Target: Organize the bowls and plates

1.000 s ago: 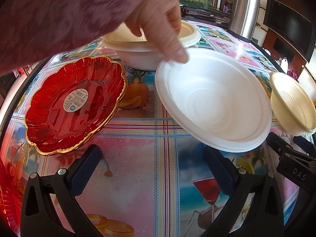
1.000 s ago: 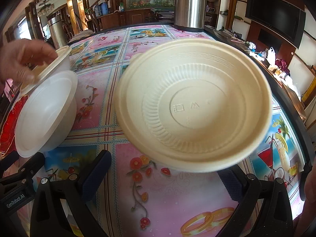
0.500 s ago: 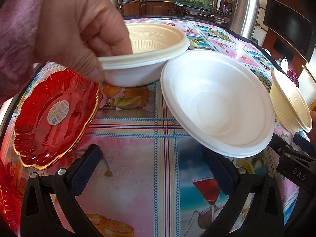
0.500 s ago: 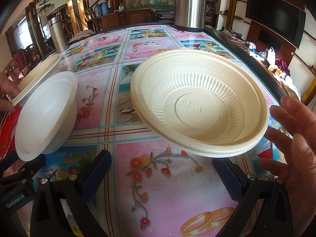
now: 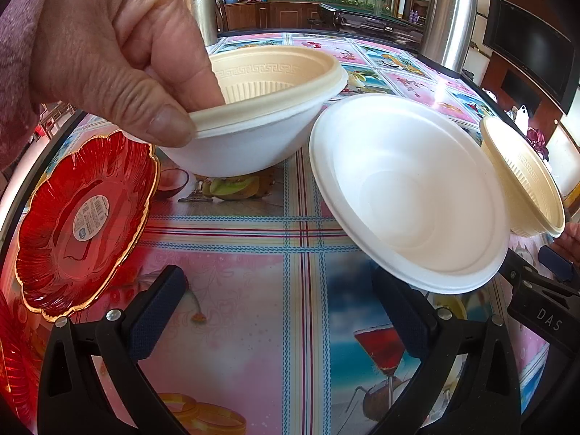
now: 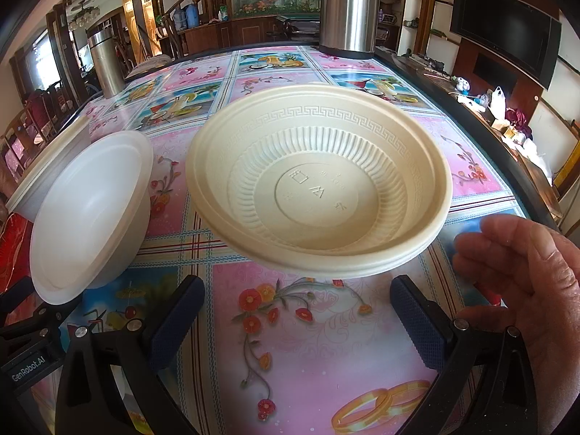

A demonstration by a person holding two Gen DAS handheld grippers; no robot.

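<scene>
In the left wrist view a person's hand (image 5: 108, 47) pinches the rim of a cream bowl nested in a white bowl (image 5: 253, 123) and holds the pair tilted above the table. A white foam bowl (image 5: 409, 192) stands tilted just beyond my open left gripper (image 5: 277, 279), by its right finger. A red gold-rimmed plate (image 5: 83, 224) lies at the left. In the right wrist view a cream ribbed bowl (image 6: 319, 181) hangs tilted in front of my open right gripper (image 6: 297, 290). Another hand (image 6: 536, 290) is by its right edge. What holds that bowl up is hidden.
The table has a bright patterned cloth (image 6: 308, 344). A tall steel flask (image 6: 348, 7) stands at the far edge and a steel bin (image 6: 107, 61) beyond the far left. A second red plate (image 5: 11, 362) peeks in at the lower left.
The hand lifted the nested bowls off the table and brought them nearer the left camera. The cream bowl at the right gripper tipped flatter, and a hand appeared beside it.
</scene>
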